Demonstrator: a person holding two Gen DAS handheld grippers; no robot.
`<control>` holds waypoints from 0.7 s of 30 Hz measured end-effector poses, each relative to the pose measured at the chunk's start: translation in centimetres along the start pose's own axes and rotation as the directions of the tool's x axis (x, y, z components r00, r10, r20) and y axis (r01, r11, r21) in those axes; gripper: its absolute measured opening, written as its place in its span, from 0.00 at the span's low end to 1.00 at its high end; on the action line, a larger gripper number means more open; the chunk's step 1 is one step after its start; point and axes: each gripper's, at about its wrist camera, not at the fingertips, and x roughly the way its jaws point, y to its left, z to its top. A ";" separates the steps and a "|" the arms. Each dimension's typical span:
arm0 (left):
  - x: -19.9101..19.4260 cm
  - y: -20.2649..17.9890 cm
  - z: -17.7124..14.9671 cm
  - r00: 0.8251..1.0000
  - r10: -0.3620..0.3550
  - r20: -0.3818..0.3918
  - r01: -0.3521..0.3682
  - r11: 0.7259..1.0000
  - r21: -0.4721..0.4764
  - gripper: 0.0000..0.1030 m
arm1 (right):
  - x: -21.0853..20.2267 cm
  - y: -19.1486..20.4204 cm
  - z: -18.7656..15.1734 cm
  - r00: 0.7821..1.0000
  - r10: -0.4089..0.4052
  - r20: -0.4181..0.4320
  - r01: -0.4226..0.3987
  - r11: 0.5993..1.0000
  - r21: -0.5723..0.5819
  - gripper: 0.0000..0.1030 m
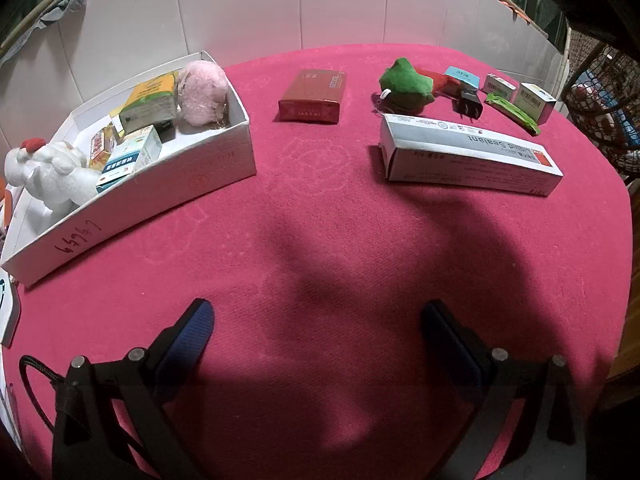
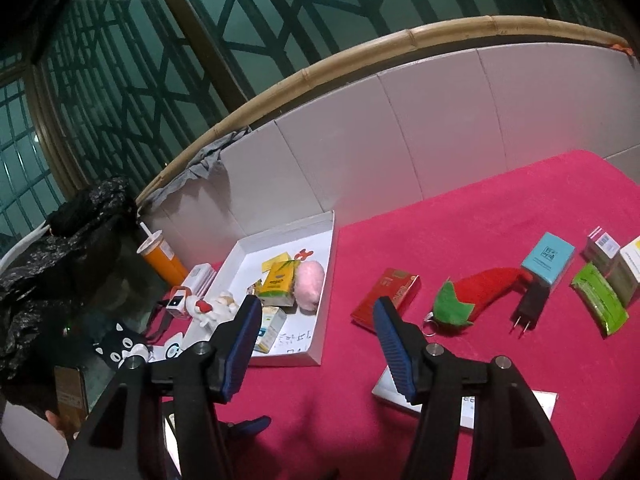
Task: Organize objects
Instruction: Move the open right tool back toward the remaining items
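A white tray box on the red table holds a pink plush, a white plush, a yellow-green packet and small boxes. Loose on the cloth lie a red box, a chili plush, a long sealant box, a black plug, a blue box and a green packet. My left gripper is open and empty above bare cloth. My right gripper is open and empty, held high.
Two small white boxes sit at the far right. A white tiled wall backs the table. Left of the tray stand an orange cup, gadgets and a black bag. A wicker basket is off the right edge.
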 end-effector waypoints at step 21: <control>0.1 0.0 0.0 1.000 0.001 0.000 -0.001 1.000 -0.001 1.00 | -0.3 -0.3 -1.1 1.000 0.006 -0.019 -0.006 1.000 0.018 0.63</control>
